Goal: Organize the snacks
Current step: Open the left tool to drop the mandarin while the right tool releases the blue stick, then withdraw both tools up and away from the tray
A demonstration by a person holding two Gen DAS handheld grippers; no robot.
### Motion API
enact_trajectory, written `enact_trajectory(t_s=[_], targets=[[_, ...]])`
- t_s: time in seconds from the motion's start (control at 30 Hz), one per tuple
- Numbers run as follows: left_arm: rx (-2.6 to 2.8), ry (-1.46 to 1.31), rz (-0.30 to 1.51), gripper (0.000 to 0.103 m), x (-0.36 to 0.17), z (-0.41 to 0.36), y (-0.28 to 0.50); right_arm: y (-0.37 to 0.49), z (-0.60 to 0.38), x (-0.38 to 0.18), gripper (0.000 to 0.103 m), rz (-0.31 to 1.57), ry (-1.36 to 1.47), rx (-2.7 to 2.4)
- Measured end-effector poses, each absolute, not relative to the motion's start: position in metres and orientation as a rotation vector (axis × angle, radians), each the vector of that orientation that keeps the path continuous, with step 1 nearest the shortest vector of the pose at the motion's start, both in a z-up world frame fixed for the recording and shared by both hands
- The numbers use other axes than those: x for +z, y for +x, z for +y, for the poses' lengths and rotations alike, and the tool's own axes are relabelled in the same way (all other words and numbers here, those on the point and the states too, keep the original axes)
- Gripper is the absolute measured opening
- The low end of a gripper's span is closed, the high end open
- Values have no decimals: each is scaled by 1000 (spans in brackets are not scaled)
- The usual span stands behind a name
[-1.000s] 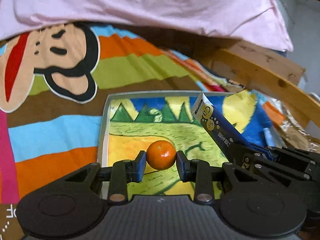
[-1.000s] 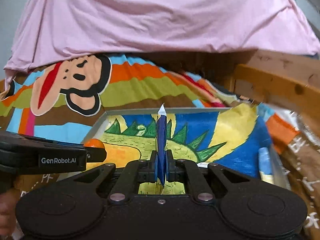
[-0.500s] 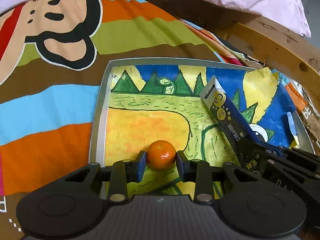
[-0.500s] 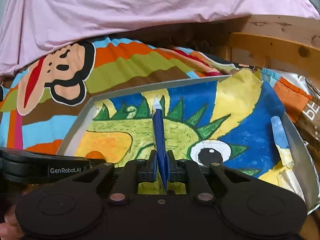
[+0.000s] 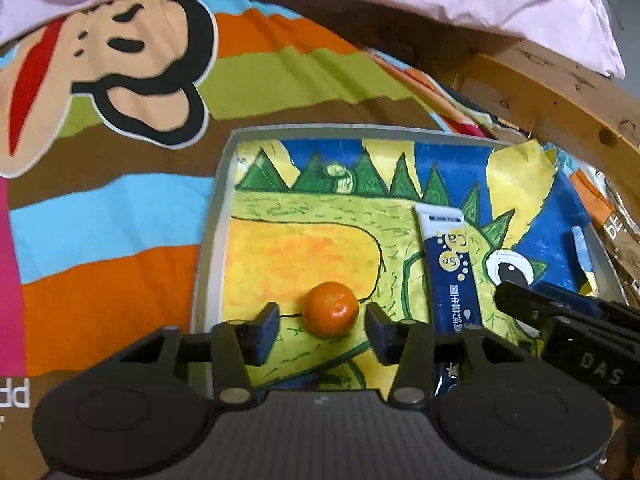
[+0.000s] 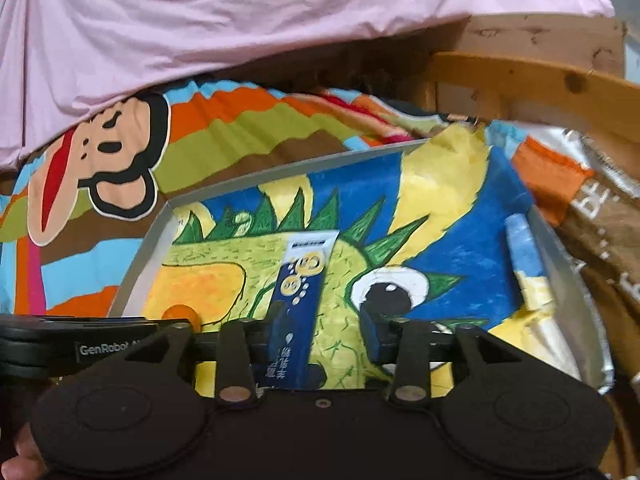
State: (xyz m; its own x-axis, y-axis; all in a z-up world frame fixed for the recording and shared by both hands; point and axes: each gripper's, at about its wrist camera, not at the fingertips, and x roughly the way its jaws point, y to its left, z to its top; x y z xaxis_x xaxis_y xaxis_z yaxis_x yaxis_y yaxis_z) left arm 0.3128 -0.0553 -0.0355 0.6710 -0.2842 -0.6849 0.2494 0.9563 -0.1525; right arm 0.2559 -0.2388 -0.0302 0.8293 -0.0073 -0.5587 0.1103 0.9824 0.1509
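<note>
A small orange (image 5: pixel 330 309) rests on the dinosaur-painted liner of a grey tray (image 5: pixel 216 220). It lies between the fingers of my left gripper (image 5: pixel 322 332), whose jaws are opening, with a gap on each side. A blue and white snack sachet (image 6: pixel 298 300) lies flat on the tray (image 6: pixel 144 256) between the fingers of my right gripper (image 6: pixel 324 332). These jaws are opening too, and the pads do not press it. The left wrist view shows the sachet (image 5: pixel 448 272) right of the orange and the right gripper (image 5: pixel 560 320) beside it. In the right wrist view the orange (image 6: pixel 180 314) peeks out behind the left gripper (image 6: pixel 80 344).
The tray sits on a striped blanket with a cartoon monkey (image 5: pixel 120 68). A pink cloth (image 6: pixel 240 20) hangs over the back. A wooden frame (image 6: pixel 540 80) runs along the right. A silver and brown bag (image 6: pixel 608 224) lies just right of the tray, and a pale blue strip (image 6: pixel 522 244) by its right wall.
Both grippers have opened. The orange has left the left pads and sits on the tray. The sachet, held upright edge-on before, now lies flat on the tray.
</note>
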Motion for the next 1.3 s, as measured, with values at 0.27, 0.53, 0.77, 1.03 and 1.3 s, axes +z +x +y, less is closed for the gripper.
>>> enact_trajectory(t_s=[0.27,0.53,0.77,1.03,1.3], targets=[[-261,-70,681,88,6,-35,269,210,-243,13,82,504,210,-83],[-249,-20,575,103,52,-17,206,144,-246,54,102,422,246,-104],[-253,-51,569,103,71,-6,152,86,-238,75,102,389,234,-105],[-245,7,566,103,77,-6,99,29,-227,81,102,373,205,-126],[-199,18,626,103,63,0,63,-14,-226,67,102,444,251,-154]])
